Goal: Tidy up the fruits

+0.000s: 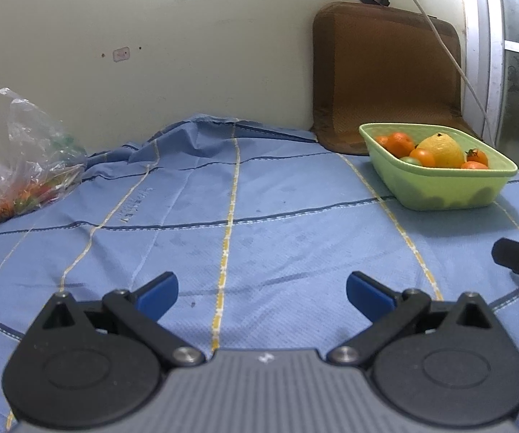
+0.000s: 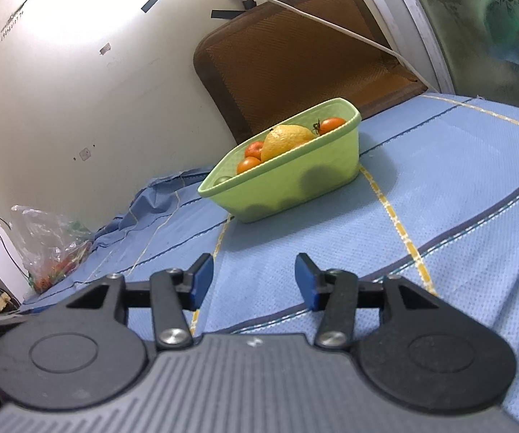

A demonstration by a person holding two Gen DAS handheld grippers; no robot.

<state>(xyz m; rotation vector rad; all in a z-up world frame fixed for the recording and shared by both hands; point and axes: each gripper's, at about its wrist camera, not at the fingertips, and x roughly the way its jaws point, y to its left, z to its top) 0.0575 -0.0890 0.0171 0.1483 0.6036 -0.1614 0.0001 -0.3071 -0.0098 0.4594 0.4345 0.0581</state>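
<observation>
Blue checked cloth (image 1: pixel 259 198) lay bare under both my grippers, left (image 1: pixel 262 294) and right (image 2: pixel 254 281), fingers spread and holding nothing. With fruit in the green basin (image 1: pixel 450 189) by the wall and more in the plastic bag (image 1: pixel 28 166) far left, I judged I should reach for the bag slowly.

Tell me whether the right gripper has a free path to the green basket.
Probably yes. The right gripper is open and empty, pointing toward the green basket, with only bare blue cloth between them. Nothing blocks the way; it just needs to move forward.
</observation>
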